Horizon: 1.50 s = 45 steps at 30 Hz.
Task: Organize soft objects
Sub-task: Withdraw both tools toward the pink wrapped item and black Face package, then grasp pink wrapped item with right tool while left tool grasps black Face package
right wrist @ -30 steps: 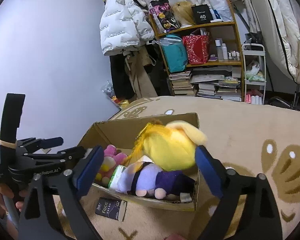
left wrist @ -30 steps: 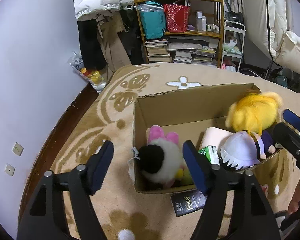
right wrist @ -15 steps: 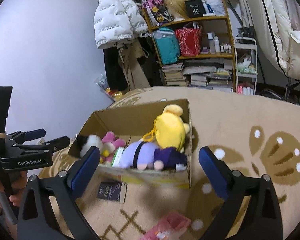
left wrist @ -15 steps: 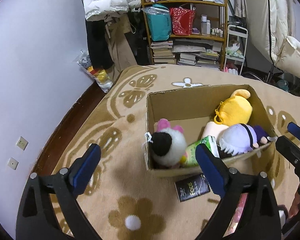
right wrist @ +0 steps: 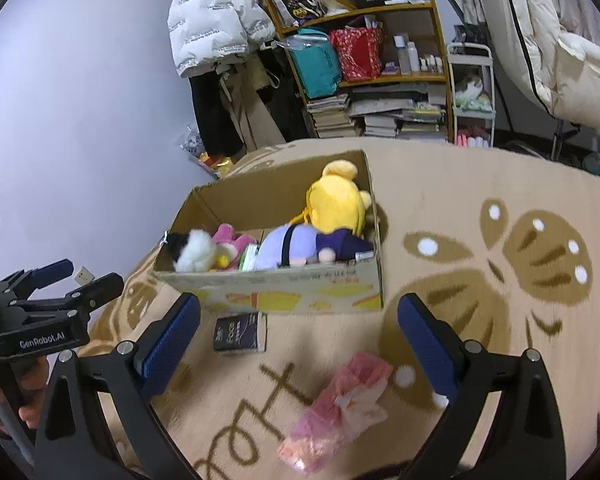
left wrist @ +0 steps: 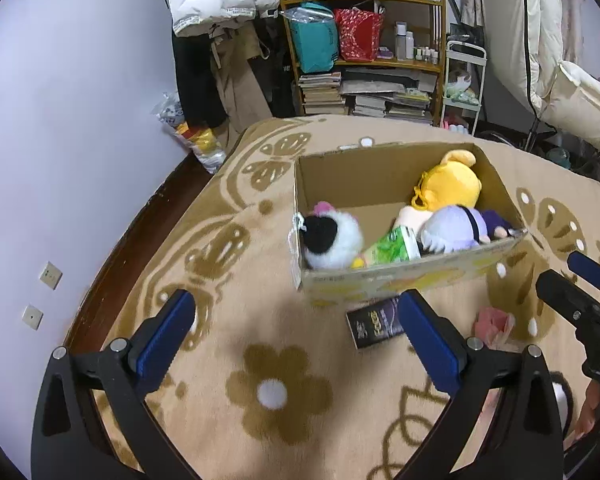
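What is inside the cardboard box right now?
In the cardboard box: a yellow plush, a purple doll, a black-and-white plush, a pink plush and a green packet. Whatever lies beneath them is covered.

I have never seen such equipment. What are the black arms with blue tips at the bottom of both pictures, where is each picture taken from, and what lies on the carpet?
They are no robot. A person holds a hand-operated gripper in each hand, and a wide-angle camera on each one looks forward along its two blue-padded fingers. One picture comes from the left gripper, the other from the right gripper. Both stand open and hold nothing; the left gripper's jaws have just been opening.

On the beige patterned carpet stands an open cardboard box with a yellow plush toy, a purple plush doll and a black-and-white plush toy inside. In front of the box lie a small black packet and a pink soft toy.
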### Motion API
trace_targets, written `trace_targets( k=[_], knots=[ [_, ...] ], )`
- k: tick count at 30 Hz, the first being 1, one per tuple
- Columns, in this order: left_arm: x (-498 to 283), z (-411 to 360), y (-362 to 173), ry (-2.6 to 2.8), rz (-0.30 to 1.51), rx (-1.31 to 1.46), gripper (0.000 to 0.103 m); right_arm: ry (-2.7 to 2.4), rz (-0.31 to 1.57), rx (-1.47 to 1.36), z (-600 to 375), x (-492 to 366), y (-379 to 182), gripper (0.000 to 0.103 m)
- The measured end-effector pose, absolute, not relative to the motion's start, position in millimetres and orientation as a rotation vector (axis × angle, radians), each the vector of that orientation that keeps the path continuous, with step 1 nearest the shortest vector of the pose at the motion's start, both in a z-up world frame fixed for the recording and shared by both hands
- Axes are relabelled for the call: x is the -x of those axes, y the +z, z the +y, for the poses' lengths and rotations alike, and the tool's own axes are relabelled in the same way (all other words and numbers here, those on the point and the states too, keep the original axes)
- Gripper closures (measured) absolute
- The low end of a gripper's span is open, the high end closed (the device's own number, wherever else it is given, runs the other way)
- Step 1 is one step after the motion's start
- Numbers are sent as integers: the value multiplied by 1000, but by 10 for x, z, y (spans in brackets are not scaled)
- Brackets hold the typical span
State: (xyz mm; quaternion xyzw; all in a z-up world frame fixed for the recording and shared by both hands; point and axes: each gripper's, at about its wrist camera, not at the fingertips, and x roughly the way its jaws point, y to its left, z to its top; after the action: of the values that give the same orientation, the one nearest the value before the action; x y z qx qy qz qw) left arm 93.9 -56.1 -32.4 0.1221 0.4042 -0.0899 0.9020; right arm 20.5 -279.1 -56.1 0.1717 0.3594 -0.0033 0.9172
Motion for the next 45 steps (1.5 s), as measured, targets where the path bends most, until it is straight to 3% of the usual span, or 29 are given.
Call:
trace_targets(
  k=[12,29,32,45],
  knots=[
    [-651,-584,-466,-192,913,-304,3,-41,834,-405,-2704,-54,-723,0],
    [-919,-676,-843,-211,1011,-274,3,-110,1014,-498,-2829,-258,-1216,0],
    [-975,-706,-910,-210,1024,-275,3,-128,1025,-492,-2844,-304,-1273,11],
    [-1181,-817,-1148,-220,1075,-256,3,-179,1140,-503,-2882,-473,-1606,14]
  ],
)
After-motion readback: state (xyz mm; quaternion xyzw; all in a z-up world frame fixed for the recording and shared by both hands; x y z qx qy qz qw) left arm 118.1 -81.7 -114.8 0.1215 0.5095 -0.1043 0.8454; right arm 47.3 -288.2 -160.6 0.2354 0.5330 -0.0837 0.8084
